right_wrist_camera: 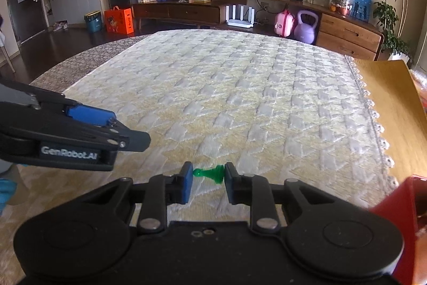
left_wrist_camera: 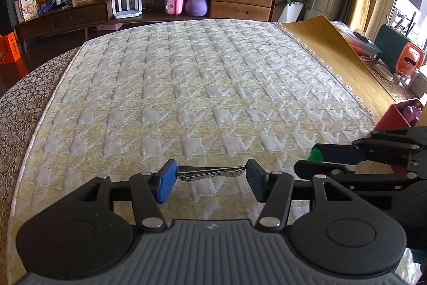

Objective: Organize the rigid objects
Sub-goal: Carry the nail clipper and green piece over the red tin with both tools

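Item one: left gripper [left_wrist_camera: 210,176], black linkage arms with blue pads, its two pads pinching a silver metal nail clipper [left_wrist_camera: 210,172] end to end, the clipper lying crosswise between them and seemingly lifted a little above the cloth. Item two: right gripper [right_wrist_camera: 208,174], same build, pads pressed onto a small green translucent plastic game pawn [right_wrist_camera: 209,173], the pawn lying sideways with its round head against the left pad and its flared base against the right pad. In the left wrist view the right gripper enters from the right edge, just beside the left gripper, with the green pawn showing at its tip. Item three: cream and pale yellow quilted tablecloth [left_wrist_camera: 200,87] with a woven houndstooth pattern and a lace fringe, covering the table under both grippers. Item four: red open box [left_wrist_camera: 395,114] at the right edge of the cloth, near the right gripper, with a purple object inside that is too cut off to identify. Item five: bare yellow-brown wooden tabletop [left_wrist_camera: 336,55] beyond the fringe on the right. Background: dark wooden sideboard [right_wrist_camera: 186,10] along the far wall, carrying a purple kettlebell [right_wrist_camera: 307,26] and a pink case [right_wrist_camera: 284,23] on its low shelf.
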`<state>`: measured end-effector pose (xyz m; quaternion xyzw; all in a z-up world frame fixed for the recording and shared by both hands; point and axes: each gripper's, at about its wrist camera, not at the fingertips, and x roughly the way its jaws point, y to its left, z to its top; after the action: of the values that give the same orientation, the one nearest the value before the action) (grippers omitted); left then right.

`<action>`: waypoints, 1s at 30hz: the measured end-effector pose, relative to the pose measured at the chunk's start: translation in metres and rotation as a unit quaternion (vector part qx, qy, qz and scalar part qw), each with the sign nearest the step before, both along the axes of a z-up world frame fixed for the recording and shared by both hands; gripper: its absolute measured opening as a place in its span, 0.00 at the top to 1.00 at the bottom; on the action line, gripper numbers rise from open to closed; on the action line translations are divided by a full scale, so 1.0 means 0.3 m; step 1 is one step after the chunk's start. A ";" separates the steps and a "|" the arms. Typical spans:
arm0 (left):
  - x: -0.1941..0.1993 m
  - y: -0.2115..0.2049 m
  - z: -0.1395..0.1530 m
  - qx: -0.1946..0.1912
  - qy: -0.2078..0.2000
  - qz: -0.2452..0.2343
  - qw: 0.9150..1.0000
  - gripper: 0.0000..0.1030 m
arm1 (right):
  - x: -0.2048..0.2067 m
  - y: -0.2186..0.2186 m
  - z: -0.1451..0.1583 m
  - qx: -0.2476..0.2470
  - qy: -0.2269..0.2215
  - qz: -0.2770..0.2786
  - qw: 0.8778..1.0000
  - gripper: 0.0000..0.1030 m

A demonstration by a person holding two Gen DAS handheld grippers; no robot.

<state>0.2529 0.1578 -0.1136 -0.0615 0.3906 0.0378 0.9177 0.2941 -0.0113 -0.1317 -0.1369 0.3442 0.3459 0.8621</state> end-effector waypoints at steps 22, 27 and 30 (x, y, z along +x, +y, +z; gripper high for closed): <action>-0.140 -0.351 0.215 -0.005 -0.036 -0.073 0.997 0.45 | -0.207 -0.373 0.270 0.022 -0.034 -0.039 0.998 0.77; -0.149 -0.462 0.259 0.000 -0.048 -0.099 0.994 0.45 | -0.229 -0.475 0.296 0.031 -0.043 -0.059 0.997 0.77; -0.148 -0.535 0.274 0.002 -0.052 -0.117 0.992 0.45 | -0.232 -0.535 0.305 0.035 -0.047 -0.072 0.996 0.77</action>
<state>0.2085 -0.0027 -0.0313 -0.0156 0.3467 -0.0726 0.9350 0.2244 -0.1720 -0.0402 -0.0976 0.3000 0.2876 0.9043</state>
